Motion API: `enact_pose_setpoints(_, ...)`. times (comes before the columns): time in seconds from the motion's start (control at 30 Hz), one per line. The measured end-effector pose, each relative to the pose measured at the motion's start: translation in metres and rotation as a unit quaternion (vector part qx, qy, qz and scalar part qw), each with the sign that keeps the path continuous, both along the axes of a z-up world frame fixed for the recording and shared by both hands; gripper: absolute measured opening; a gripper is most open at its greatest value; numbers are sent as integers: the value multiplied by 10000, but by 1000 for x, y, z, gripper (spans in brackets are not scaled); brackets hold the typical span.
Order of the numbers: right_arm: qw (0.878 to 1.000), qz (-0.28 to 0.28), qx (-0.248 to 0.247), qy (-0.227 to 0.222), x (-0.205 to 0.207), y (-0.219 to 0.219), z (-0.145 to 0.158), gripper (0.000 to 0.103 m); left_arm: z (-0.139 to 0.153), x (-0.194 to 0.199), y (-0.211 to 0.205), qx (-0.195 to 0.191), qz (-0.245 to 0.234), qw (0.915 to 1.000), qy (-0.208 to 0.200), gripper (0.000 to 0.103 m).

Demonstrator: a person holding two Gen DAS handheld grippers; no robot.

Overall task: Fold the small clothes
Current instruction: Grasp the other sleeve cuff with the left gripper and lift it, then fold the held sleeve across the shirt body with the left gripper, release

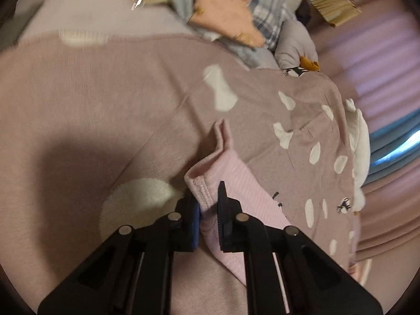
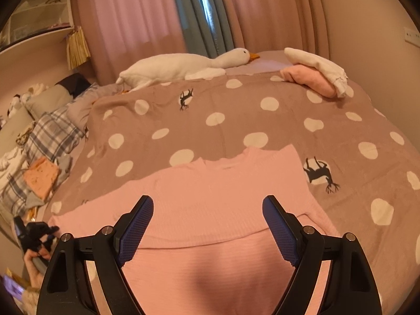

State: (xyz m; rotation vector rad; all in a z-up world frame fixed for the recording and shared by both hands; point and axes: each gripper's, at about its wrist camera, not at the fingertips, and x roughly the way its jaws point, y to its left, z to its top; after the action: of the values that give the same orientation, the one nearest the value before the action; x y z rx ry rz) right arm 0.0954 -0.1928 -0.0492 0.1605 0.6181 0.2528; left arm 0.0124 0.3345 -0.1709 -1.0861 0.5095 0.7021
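A: Where is the pink top (image 2: 218, 210) right now?

B: Spread on the spotted blanket (image 2: 236, 110), low in the right wrist view, neck edge toward 12 o'clock. 1 sleeve end runs out toward 8 o'clock.

A: And the left gripper (image 1: 210, 210)?

B: Nearly closed, pinching a stitched hem of that top between its pads. The cloth puckers up toward 12 o'clock from the grip. No earlier picture is given, so I only say it holds now.

A: The right gripper (image 2: 207, 225)?

B: Spread wide over the middle of the top, nothing between the fingers. Whether the tips touch the cloth I cannot tell.

A: How far along is the job?

B: My guess: early on this piece. A crease crosses the lower body, though whether that is a finished fold I cannot say. Most of the folding looks undone.

A: Anything finished?

B: 2 folded pieces, pink under white (image 2: 315, 71), sit at 1 o'clock on the bed. A heap of clothes (image 2: 39, 162) lies at 9 o'clock, seemingly waiting.

A: That white goose?

B: A plush toy (image 2: 183, 65) at 12 o'clock, well apart from the work.
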Motion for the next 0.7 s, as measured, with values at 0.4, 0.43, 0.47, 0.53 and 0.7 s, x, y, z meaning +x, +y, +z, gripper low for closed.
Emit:
enact_pose_setpoints(0.4,9998,-86,157,-44,-5,-13,1,85,89,25,-62,1182,-727,9901,-224,9)
enact_pose_setpoints(0.43,9998,-88,166,-45,-5,-14,1,85,96,28,-71,1299,-839,9877,-245,9)
enact_pose_setpoints(0.47,9998,-91,171,-42,-5,-15,1,85,100,31,-75,1356,-896,9864,-255,9)
enact_pose_setpoints(0.53,9998,-93,169,-46,-5,-16,1,85,108,37,-88,1475,-1064,9830,-264,9)
enact_pose_setpoints(0.7,9996,-141,228,-45,-7,-23,0,85,118,52,-117,1596,-1550,9745,-293,9)
